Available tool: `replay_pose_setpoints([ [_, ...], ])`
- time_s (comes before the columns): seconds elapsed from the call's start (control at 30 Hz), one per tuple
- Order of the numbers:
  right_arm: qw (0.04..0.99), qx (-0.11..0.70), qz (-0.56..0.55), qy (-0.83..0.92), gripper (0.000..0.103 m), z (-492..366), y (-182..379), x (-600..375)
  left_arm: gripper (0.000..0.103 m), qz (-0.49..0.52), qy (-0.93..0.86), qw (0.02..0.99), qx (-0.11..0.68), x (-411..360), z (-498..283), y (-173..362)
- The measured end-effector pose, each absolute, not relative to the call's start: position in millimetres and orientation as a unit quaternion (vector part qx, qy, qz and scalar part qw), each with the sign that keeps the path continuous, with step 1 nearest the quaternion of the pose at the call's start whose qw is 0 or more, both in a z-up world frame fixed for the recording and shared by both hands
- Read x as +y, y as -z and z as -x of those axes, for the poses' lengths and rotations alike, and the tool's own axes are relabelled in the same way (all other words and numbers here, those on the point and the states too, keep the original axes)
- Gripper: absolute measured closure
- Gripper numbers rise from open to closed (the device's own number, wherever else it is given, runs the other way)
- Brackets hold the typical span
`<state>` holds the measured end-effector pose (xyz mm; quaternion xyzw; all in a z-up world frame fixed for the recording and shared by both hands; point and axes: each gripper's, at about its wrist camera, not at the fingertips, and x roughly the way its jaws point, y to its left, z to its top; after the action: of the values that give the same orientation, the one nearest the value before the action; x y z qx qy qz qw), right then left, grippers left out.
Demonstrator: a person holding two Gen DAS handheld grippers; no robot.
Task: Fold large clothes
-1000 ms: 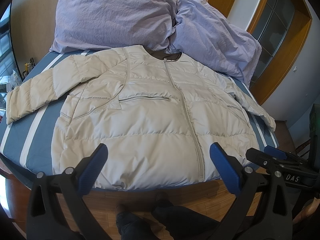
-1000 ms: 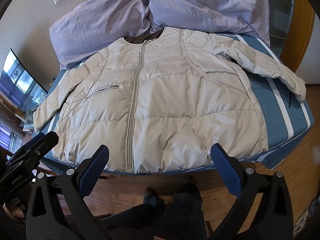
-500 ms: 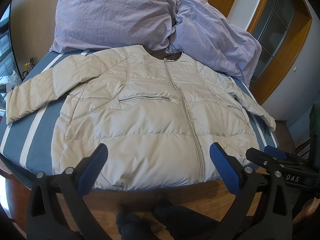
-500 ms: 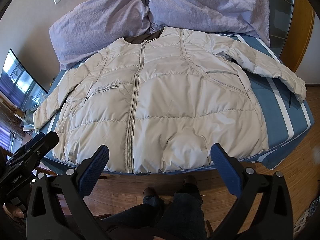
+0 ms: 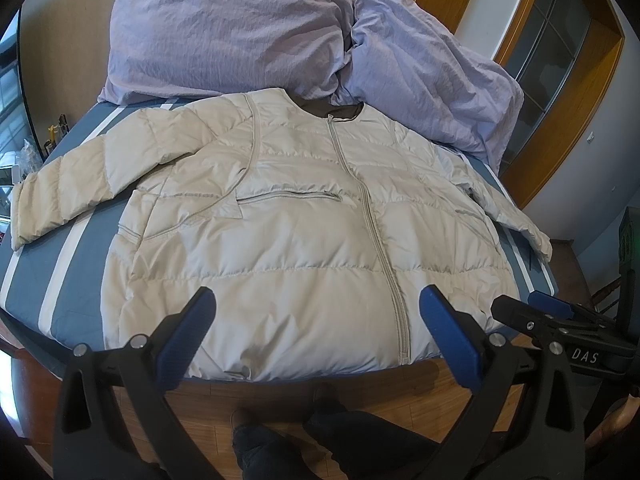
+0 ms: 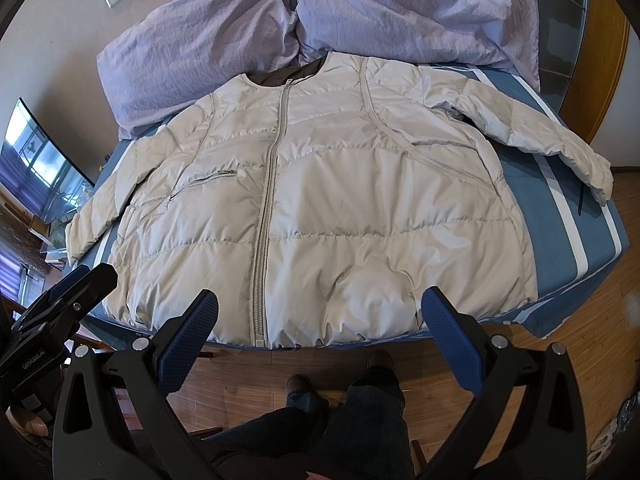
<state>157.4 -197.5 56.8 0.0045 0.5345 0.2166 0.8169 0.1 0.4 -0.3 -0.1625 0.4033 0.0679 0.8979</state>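
A pale jacket [image 5: 280, 240] lies flat on the striped bed [image 5: 76, 264], pillows [image 5: 224, 36] behind it, wood floor [image 6: 500, 368] below; both hand-held grippers, left [image 5: 316, 332] and right [image 6: 320, 332], gape apart, empty.

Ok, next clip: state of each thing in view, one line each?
Jacket: spread flat, front up, zipped, unfolded.
Jacket's left-hand sleeve: stretched out to the side.
Jacket's right-hand sleeve: stretched out to the side.
Left gripper: open, holding nothing.
Right gripper: open, holding nothing.
Pillows: crumpled, at the head of the bed.
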Motion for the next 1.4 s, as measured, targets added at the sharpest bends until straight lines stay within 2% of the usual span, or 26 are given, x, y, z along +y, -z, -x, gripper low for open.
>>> replay_pose_setpoints([
  [0.3,0.819,0.533,-0.005,-0.214,0.001,-157.6,-55.9,-197.4,0.002,0.162,-0.067,0.897,0.405,0.2,-0.3,0.5],
  [0.93,0.821,0.551,-0.026,-0.147,0.001,-234.0,-32.9,-220.6,0.002,0.153,-0.101,0.882,0.434,22.0,-52.6,20.4],
  [1.4,0.824,0.542,-0.145,0.079,0.001,-370.9,-9.0,-384.6,0.002,0.143,-0.140,0.860,0.469,46.5,-92.0,44.0],
])
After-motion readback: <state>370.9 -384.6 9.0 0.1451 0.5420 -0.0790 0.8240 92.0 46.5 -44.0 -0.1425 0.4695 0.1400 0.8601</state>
